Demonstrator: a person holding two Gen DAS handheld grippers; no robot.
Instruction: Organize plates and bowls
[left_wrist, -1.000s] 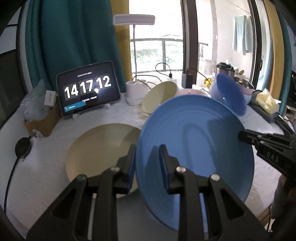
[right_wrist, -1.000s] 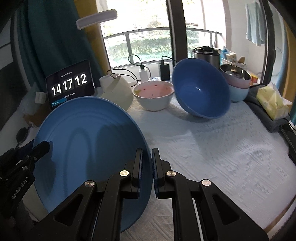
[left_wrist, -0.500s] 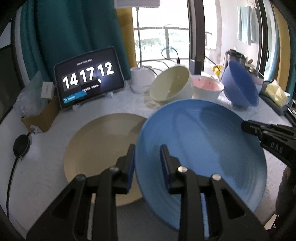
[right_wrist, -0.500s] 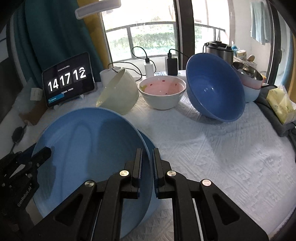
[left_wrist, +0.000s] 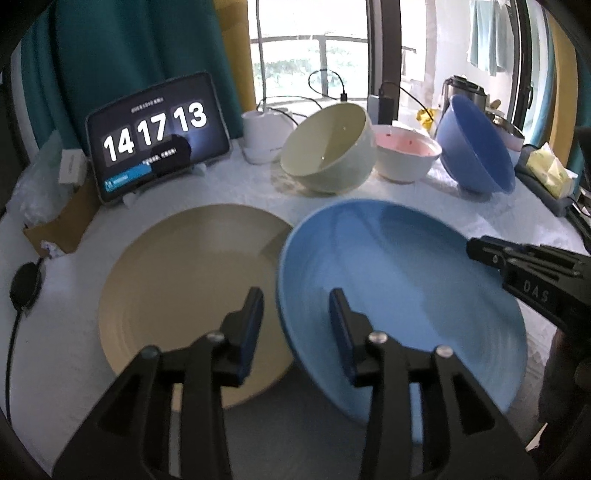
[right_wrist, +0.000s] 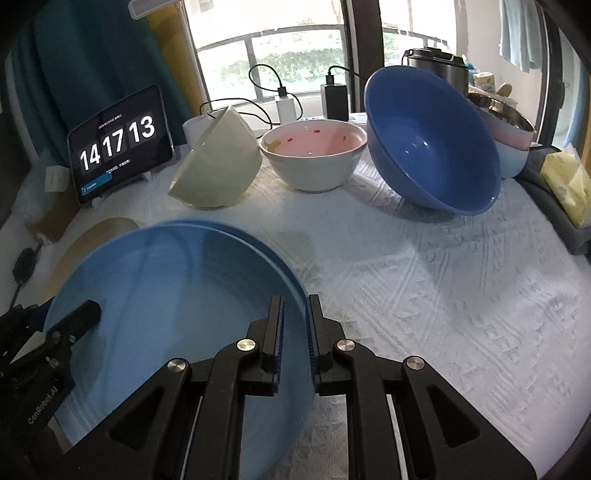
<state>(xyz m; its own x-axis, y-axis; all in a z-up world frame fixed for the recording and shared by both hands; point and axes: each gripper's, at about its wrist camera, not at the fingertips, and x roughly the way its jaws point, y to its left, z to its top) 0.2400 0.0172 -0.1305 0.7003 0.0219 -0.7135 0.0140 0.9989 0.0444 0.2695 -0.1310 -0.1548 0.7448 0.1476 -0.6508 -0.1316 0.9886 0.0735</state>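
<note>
A large blue plate (left_wrist: 399, 280) (right_wrist: 166, 295) lies nearly flat on a second blue plate, whose rim (right_wrist: 266, 251) shows just beyond it. A beige plate (left_wrist: 184, 277) (right_wrist: 96, 236) lies beside it on the left. My left gripper (left_wrist: 295, 306) is opening. The blue plate's left rim stands between its jaws, and neither pad touches it. My right gripper (right_wrist: 295, 321) holds the plate's right rim between its pads, and its jaws are starting to open. Three bowls stand at the back: a tilted cream bowl (left_wrist: 328, 147), a white bowl (right_wrist: 314, 158) with a pink inside, and a tilted blue bowl (right_wrist: 432, 140).
A tablet clock (left_wrist: 155, 136) leans at the back left beside a cardboard box (left_wrist: 62, 225). Stacked bowls (right_wrist: 509, 140) and a tissue pack (right_wrist: 569, 184) sit at the right. Chargers and cables run along the window. White cloth (right_wrist: 424, 295) covers the table.
Both grippers brought the blue plate down from a steep tilt to nearly flat. The left jaws spread apart off its rim. The right jaws widened slightly.
</note>
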